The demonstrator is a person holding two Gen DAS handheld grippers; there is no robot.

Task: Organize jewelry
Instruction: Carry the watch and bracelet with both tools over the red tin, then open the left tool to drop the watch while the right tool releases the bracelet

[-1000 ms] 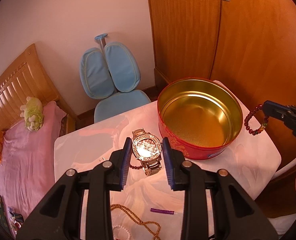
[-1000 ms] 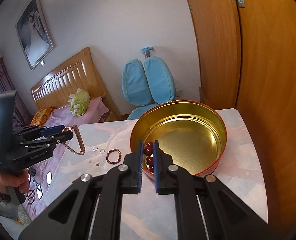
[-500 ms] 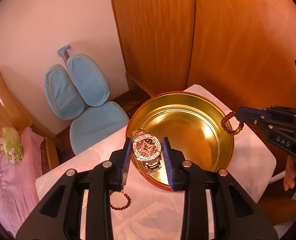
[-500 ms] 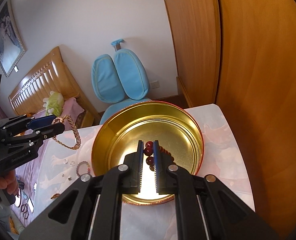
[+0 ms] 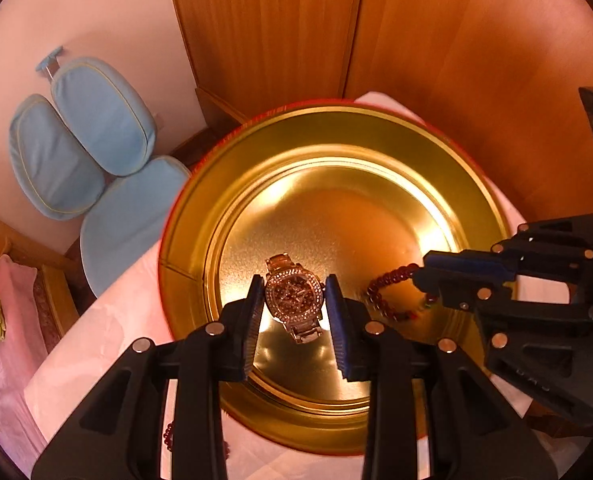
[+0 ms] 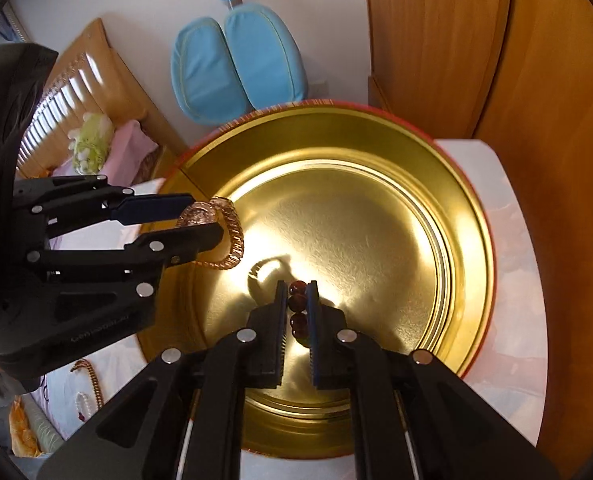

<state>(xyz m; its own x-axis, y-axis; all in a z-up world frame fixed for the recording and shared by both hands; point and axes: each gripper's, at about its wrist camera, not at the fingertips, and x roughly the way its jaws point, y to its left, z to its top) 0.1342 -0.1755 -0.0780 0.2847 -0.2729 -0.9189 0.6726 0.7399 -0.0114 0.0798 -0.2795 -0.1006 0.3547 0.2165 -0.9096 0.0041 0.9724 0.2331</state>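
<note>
Beside tin (image 6: 472, 216) — bracelets (image 6: 90, 384), right-wrist-only

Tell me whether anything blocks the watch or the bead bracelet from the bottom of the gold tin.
Nothing visible does. The rhinestone-faced metal watch and dark red bead bracelet hang over the round gold tin's bare floor; no lid, nothing beneath them.

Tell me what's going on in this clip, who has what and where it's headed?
A person is sorting jewelry with a gripper in each hand. The left gripper is shut on a rhinestone watch; the right gripper is shut on a dark red bead bracelet. Both hang over the open round tin, whose gold floor looks bare, so nothing has been dropped in yet. More beads and chains lie on the white table.
</note>
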